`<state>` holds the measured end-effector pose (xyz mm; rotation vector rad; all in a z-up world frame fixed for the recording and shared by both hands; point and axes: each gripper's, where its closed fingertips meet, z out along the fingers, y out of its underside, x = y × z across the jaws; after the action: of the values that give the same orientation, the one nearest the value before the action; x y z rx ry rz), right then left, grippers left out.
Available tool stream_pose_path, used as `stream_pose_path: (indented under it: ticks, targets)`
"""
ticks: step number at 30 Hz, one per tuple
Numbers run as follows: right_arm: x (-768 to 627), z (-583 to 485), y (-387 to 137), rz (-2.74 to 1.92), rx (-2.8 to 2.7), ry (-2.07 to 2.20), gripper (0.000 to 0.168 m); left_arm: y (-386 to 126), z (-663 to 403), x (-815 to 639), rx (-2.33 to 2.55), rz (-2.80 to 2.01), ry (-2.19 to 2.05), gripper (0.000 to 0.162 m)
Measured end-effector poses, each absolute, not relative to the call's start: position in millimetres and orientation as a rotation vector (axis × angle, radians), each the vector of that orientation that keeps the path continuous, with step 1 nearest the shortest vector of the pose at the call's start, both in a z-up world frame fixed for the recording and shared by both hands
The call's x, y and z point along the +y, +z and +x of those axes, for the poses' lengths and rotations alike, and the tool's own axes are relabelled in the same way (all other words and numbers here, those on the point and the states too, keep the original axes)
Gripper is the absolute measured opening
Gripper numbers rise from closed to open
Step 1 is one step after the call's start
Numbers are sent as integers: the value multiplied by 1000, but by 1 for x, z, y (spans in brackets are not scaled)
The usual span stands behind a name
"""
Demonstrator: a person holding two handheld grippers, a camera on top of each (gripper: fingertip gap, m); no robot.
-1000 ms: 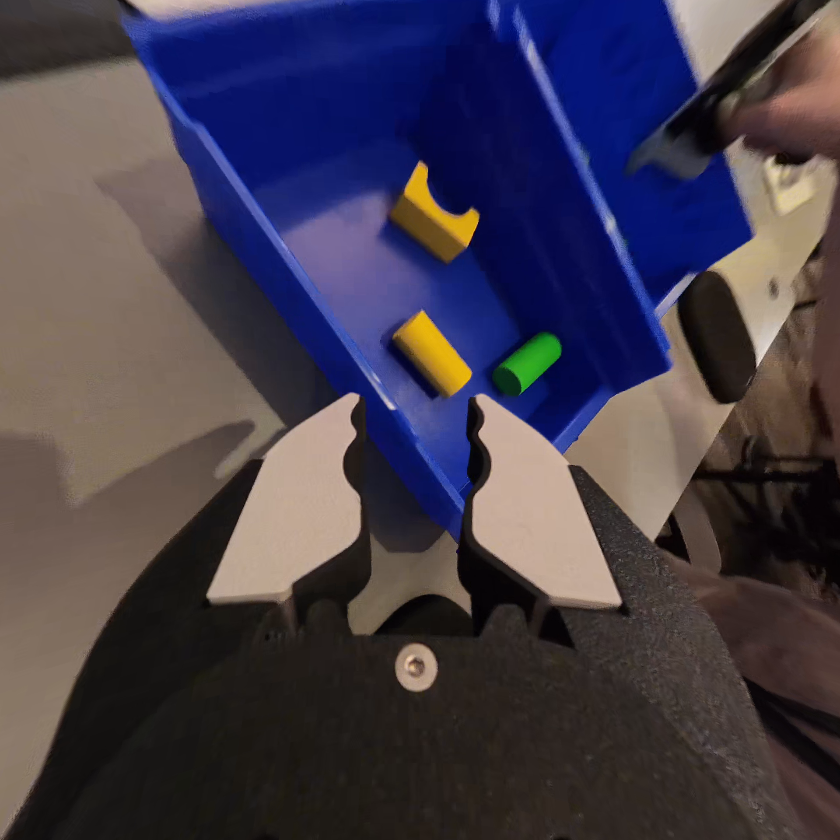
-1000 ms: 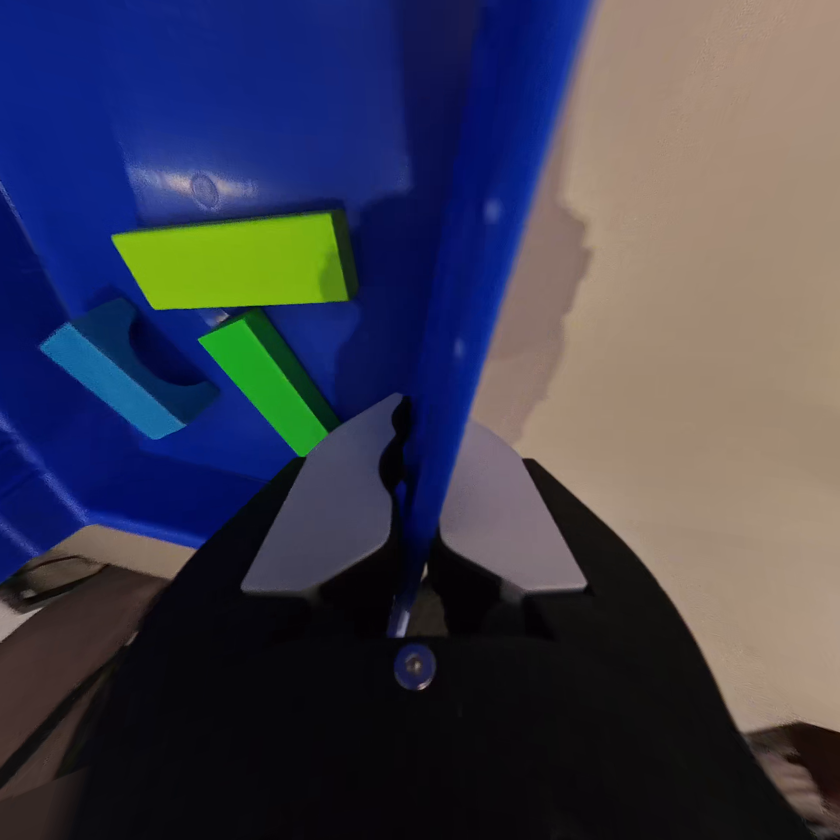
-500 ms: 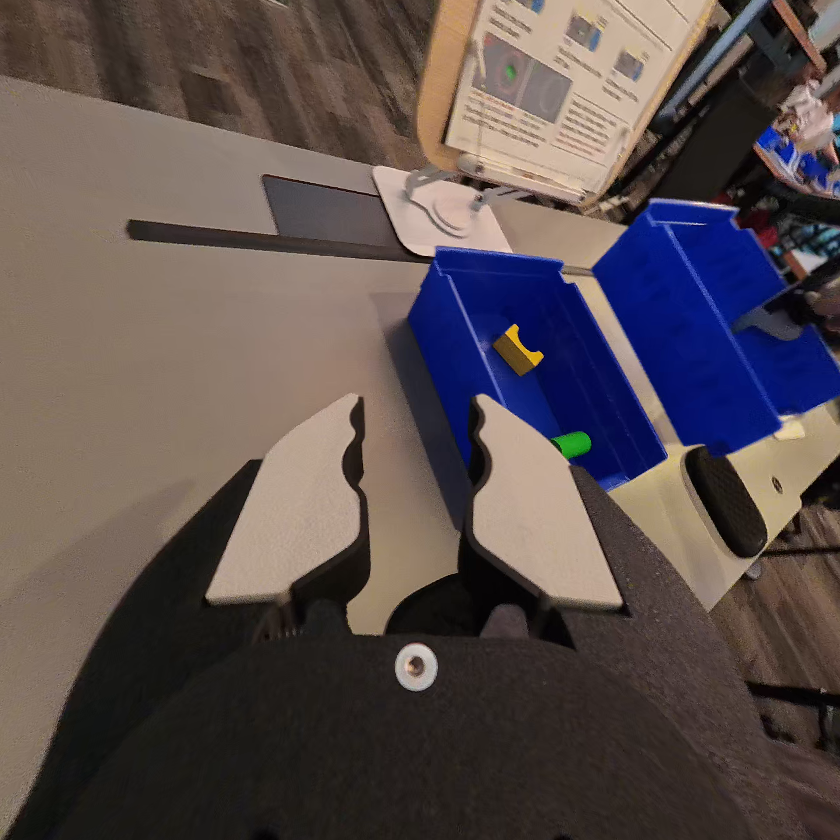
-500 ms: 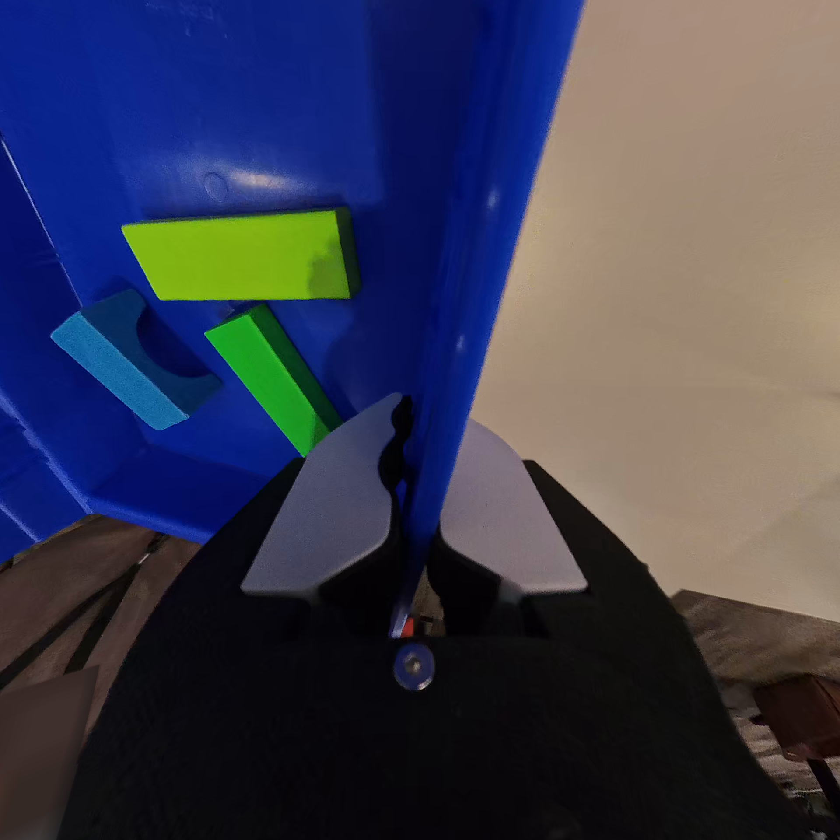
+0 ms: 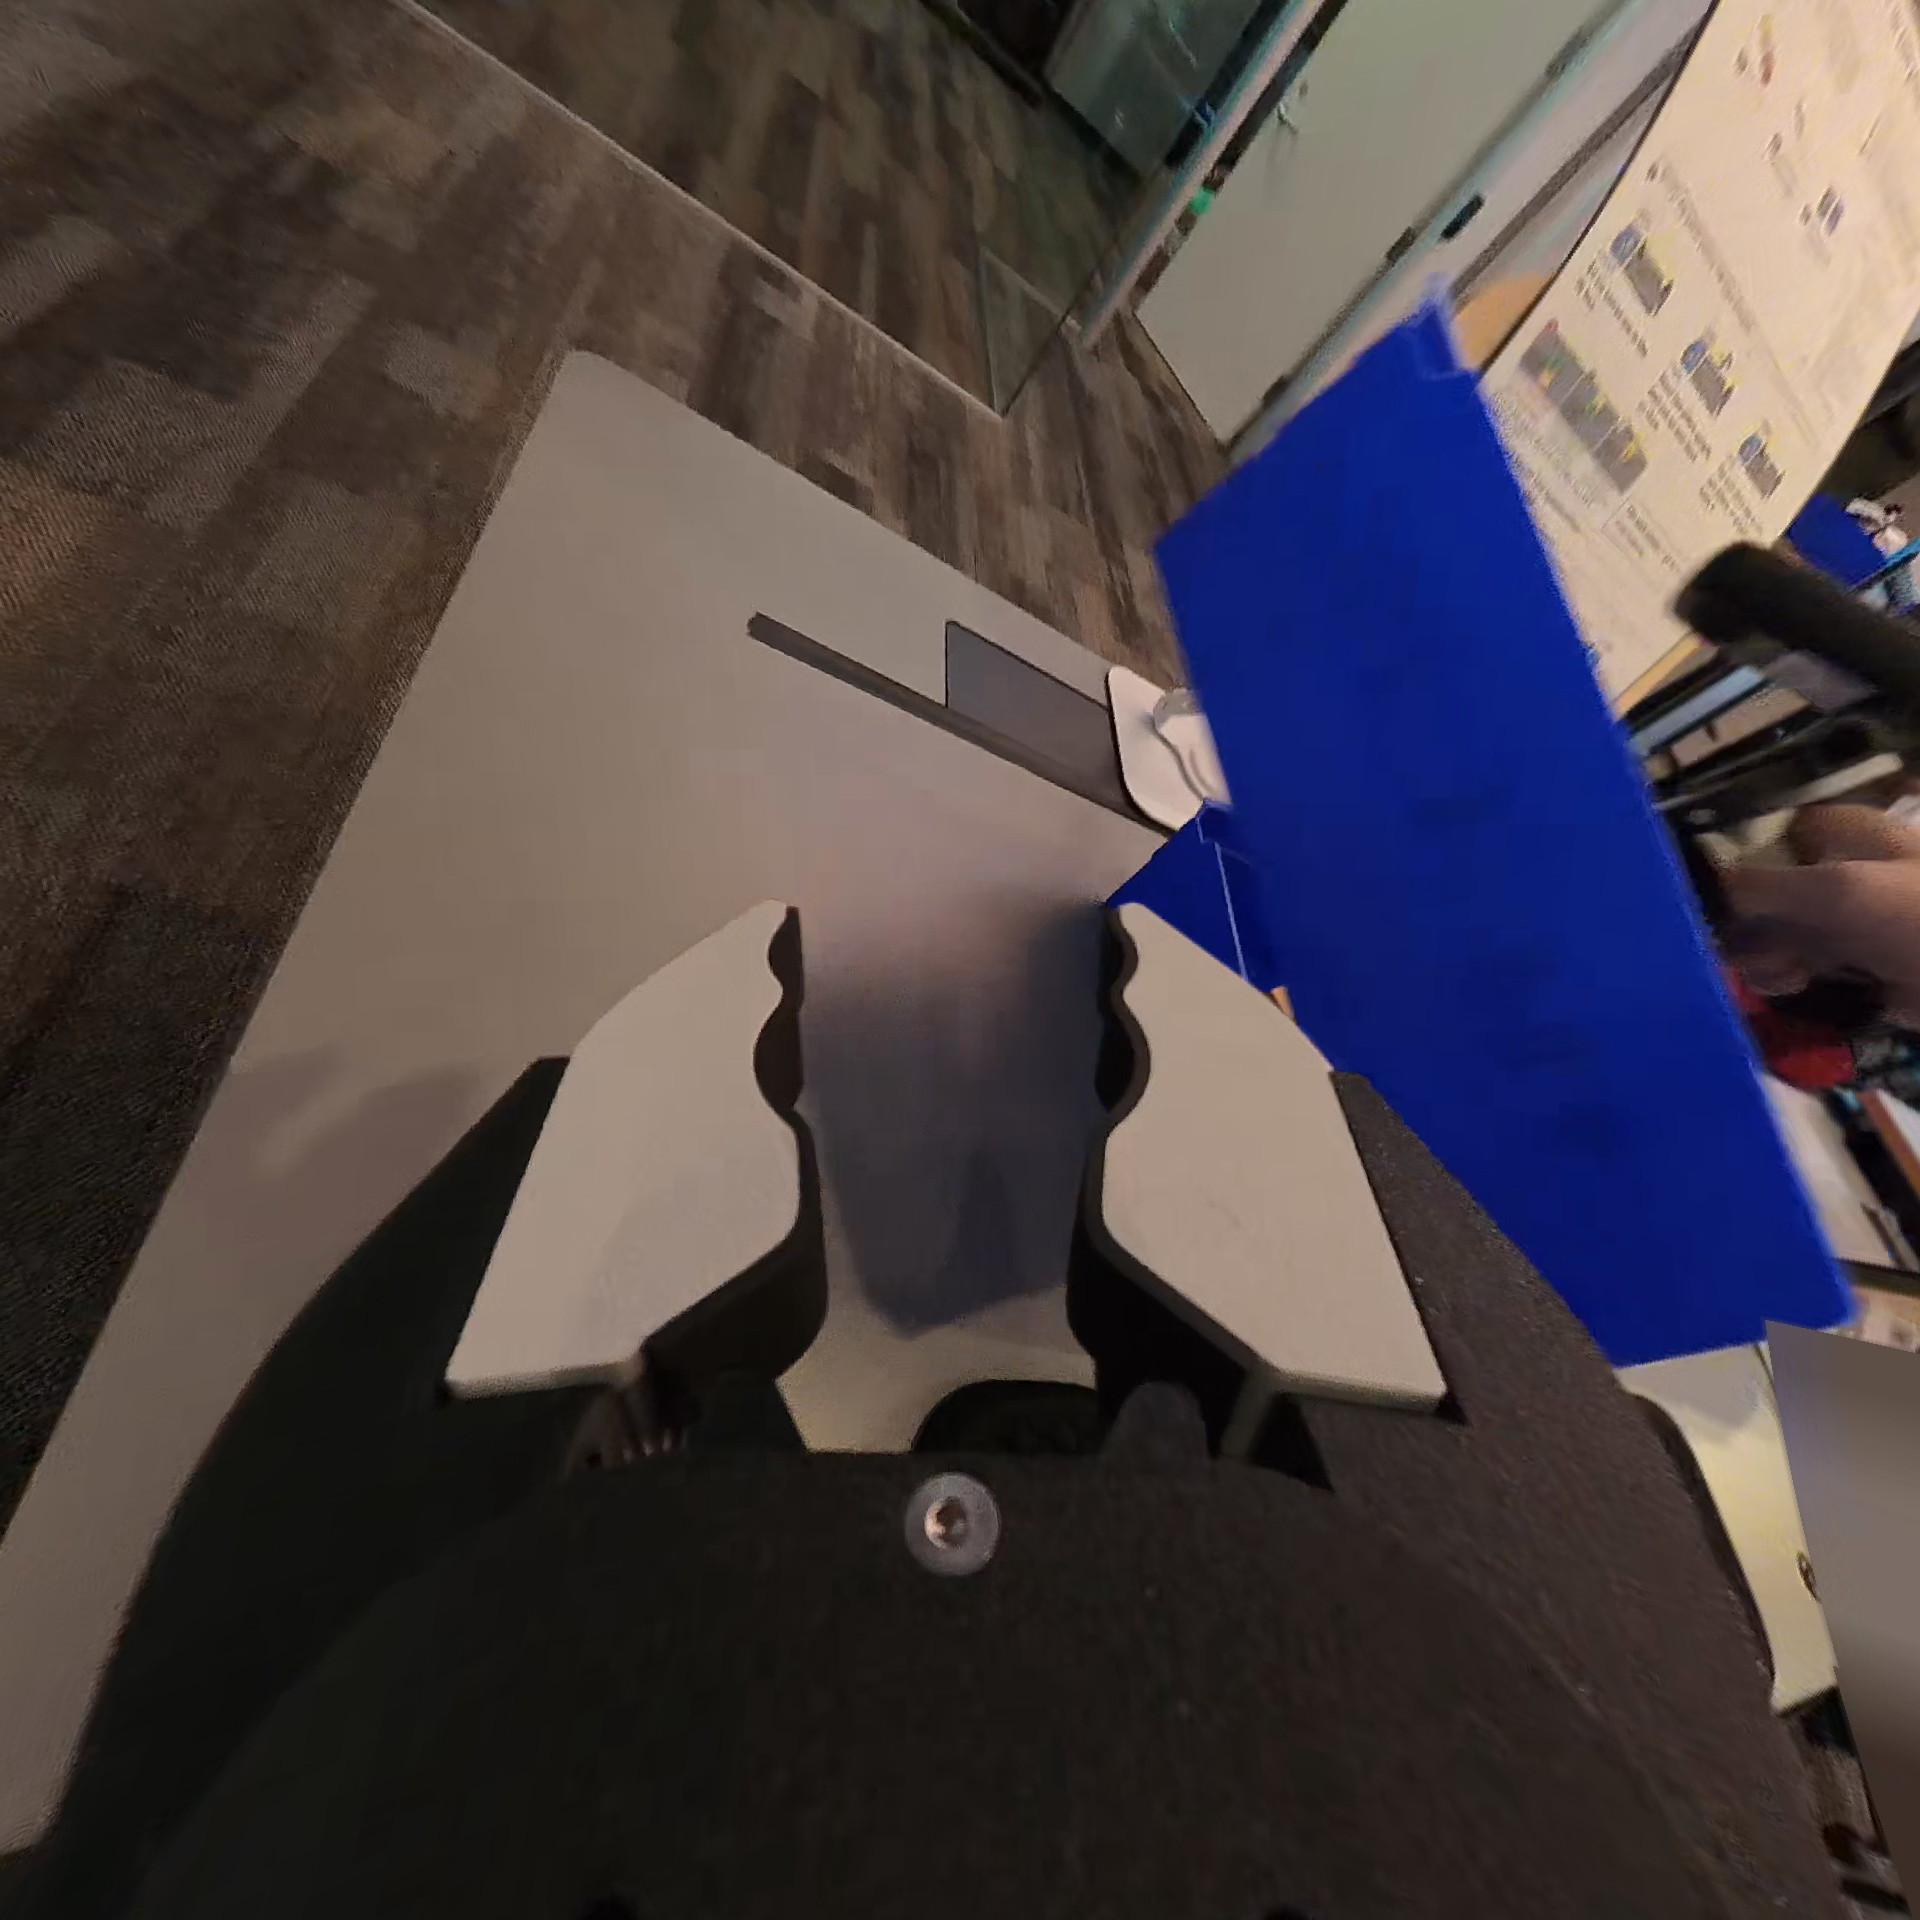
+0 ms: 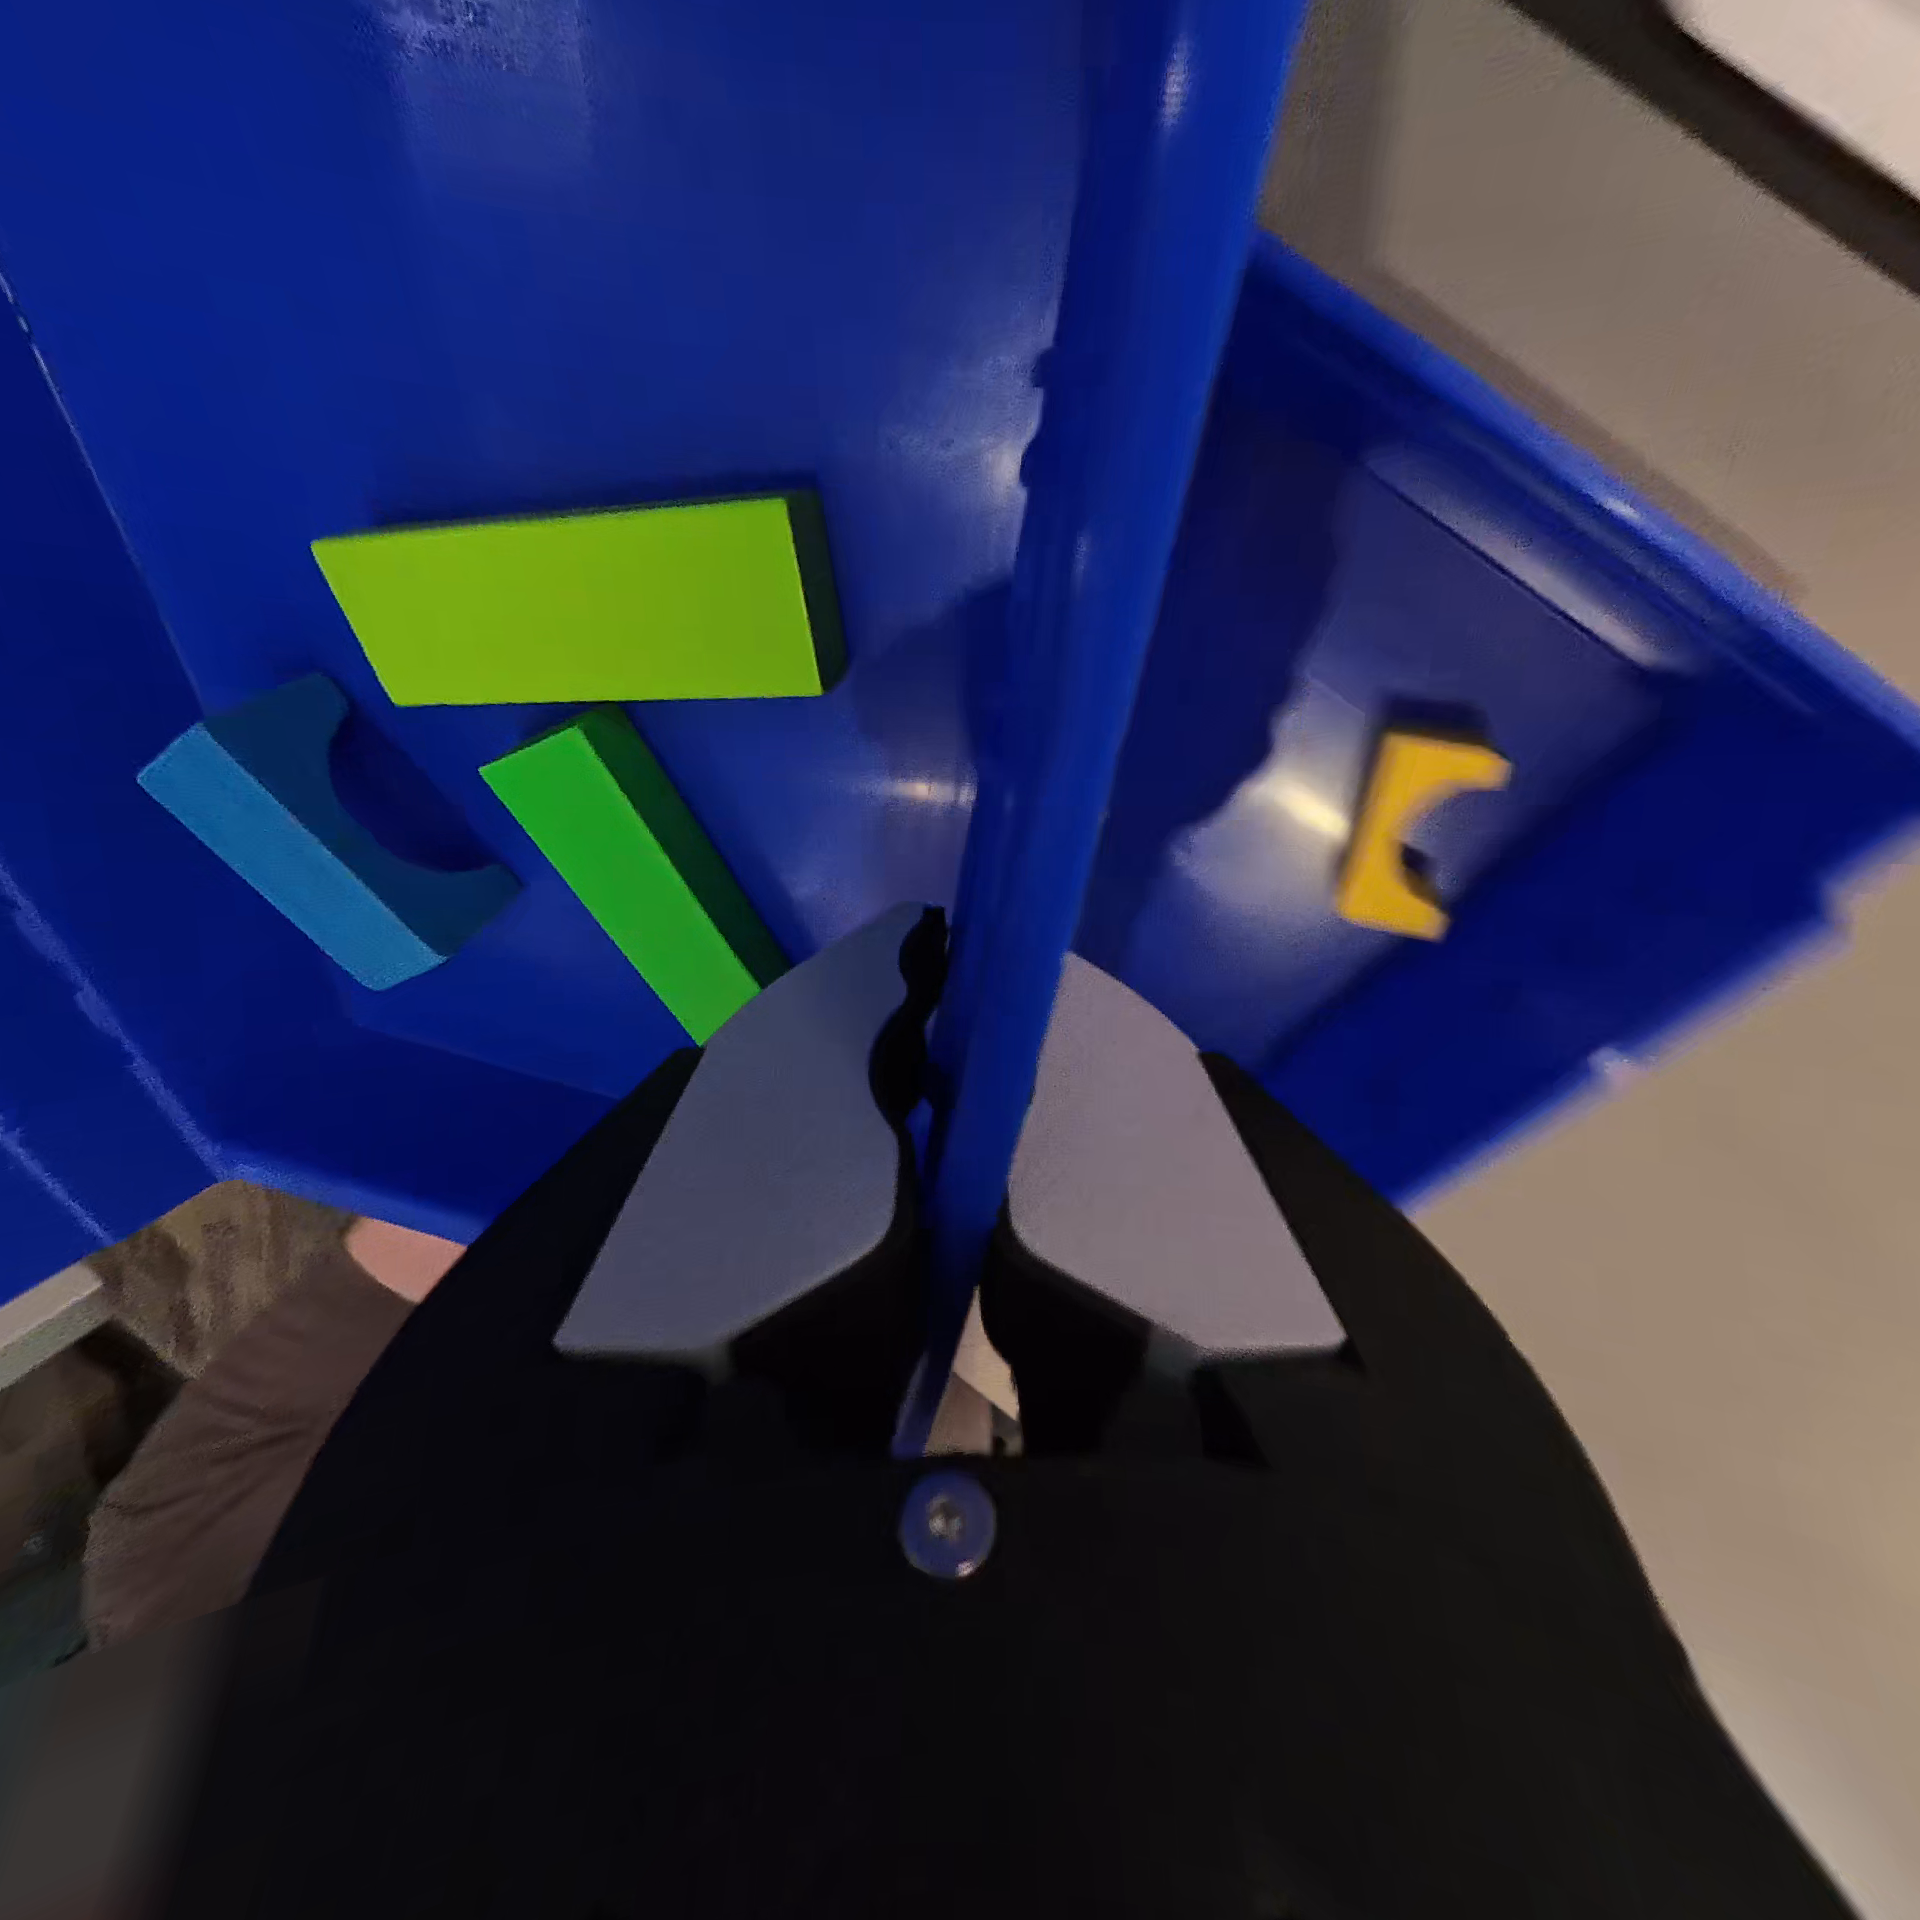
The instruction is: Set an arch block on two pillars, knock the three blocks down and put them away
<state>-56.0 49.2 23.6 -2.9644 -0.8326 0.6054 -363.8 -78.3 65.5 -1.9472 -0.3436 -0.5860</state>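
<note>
My right gripper [image 6: 977,935] is shut on the side wall of a blue bin [image 6: 1122,520] and holds it tilted off the table. Inside it lie a blue arch block [image 6: 301,831], a long green block [image 6: 623,862] and a flat lime block [image 6: 582,603]. A second blue bin [image 6: 1662,831] sits just beyond on the table, with a yellow arch block [image 6: 1403,831] in it. My left gripper [image 5: 951,925] is open and empty over the grey table [image 5: 644,790]. In its view the lifted bin [image 5: 1455,831] hangs to the right and its contents are hidden.
A dark strip [image 5: 935,707], a dark pad [image 5: 1018,696] and a white stand base [image 5: 1153,748] lie at the table's far edge. Carpet floor [image 5: 312,312] lies beyond the left edge. A poster board [image 5: 1714,260] stands at the back right. A hand [image 5: 1849,914] holds the right gripper. Spacing between my two grippers at the tips: around 35 cm.
My left gripper has backed away from the bin with the yellow arch and swung left. My right gripper has carried its bin up beside that bin, which now shows in the right wrist view.
</note>
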Motion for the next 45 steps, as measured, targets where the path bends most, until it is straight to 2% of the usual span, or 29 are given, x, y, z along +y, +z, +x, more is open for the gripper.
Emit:
stream_pose_path:
  ticks: [5, 11, 19, 21, 24, 25, 28, 31, 33, 34, 35, 39, 40, 45]
  targets:
    - [32, -152, -8, -2973, -985, 726, 5, 74, -381, -96, -393, -1911, -497, 54]
    - [25, -198, -59, -3022, -973, 684, 5, 77, -390, -100, -448, -1872, -517, 57]
    - [24, -196, -131, -3132, -871, 414, 8, 16, -370, -69, -384, -2140, -625, 62]
    - [29, -195, -130, -3087, -882, 335, 8, 1, -370, -59, -391, -2190, -638, 59]
    - [24, -187, -121, -3070, -988, 250, 18, -20, -368, -49, -390, -2266, -635, 58]
    - [27, -185, -111, -3014, -1010, 247, 25, -26, -366, -46, -375, -2293, -638, 57]
    - [54, -179, -65, -2739, -979, 243, 32, -48, -364, -40, -359, -2390, -598, 55]
    - [60, -149, -17, -2525, -969, 230, 32, -71, -362, -40, -321, -2505, -545, 51]
    - [60, -107, -3, -2469, -913, 182, 41, -84, -356, -41, -291, -2570, -563, 42]
    - [61, -81, 1, -2463, -861, 159, 41, -89, -351, -42, -282, -2594, -596, 37]
    - [64, -54, 3, -2463, -789, 138, 41, -94, -351, -42, -280, -2618, -594, 38]
    - [68, 43, -6, -2519, -403, 197, 50, -105, -358, -41, -219, -2672, -511, 20]
    - [67, 60, -11, -2532, -349, 205, 52, -106, -357, -39, -181, -2677, -498, 20]
    - [52, 98, -69, -2752, -330, 137, 51, -110, -359, -22, 23, -2698, -279, 12]
